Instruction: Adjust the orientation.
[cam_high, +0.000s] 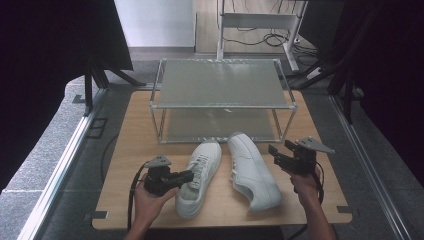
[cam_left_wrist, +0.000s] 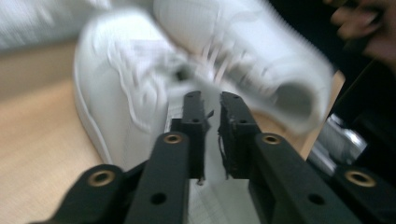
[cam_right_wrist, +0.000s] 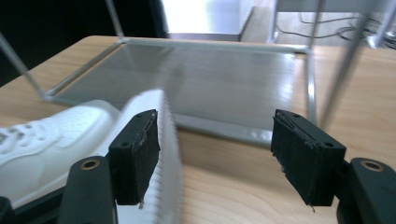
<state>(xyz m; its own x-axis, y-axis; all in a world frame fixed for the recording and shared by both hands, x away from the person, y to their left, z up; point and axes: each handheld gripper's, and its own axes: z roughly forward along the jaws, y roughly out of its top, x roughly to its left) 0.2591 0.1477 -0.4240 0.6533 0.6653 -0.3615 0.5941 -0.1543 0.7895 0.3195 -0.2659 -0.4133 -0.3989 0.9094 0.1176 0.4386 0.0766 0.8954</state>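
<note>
Two white sneakers lie side by side on the wooden table (cam_high: 131, 131), toes toward the rack. My left gripper (cam_high: 189, 176) sits at the left sneaker (cam_high: 206, 162), level with its collar. In the left gripper view its jaws (cam_left_wrist: 211, 100) are nearly together, with white shoe material (cam_left_wrist: 210, 186) in the narrow slit, and both shoes look blurred. My right gripper (cam_high: 281, 148) hangs open just right of the right sneaker (cam_high: 250, 172). In the right gripper view (cam_right_wrist: 215, 121) that sneaker (cam_right_wrist: 51, 135) lies beside the left jaw, and its sole edge pokes a little way into the gap.
A two-shelf metal rack (cam_high: 220, 82) stands at the back of the table, its lower shelf (cam_right_wrist: 187, 79) straight ahead of the right gripper. Bare wood lies to either side of the shoes. Dark stands and cables surround the table.
</note>
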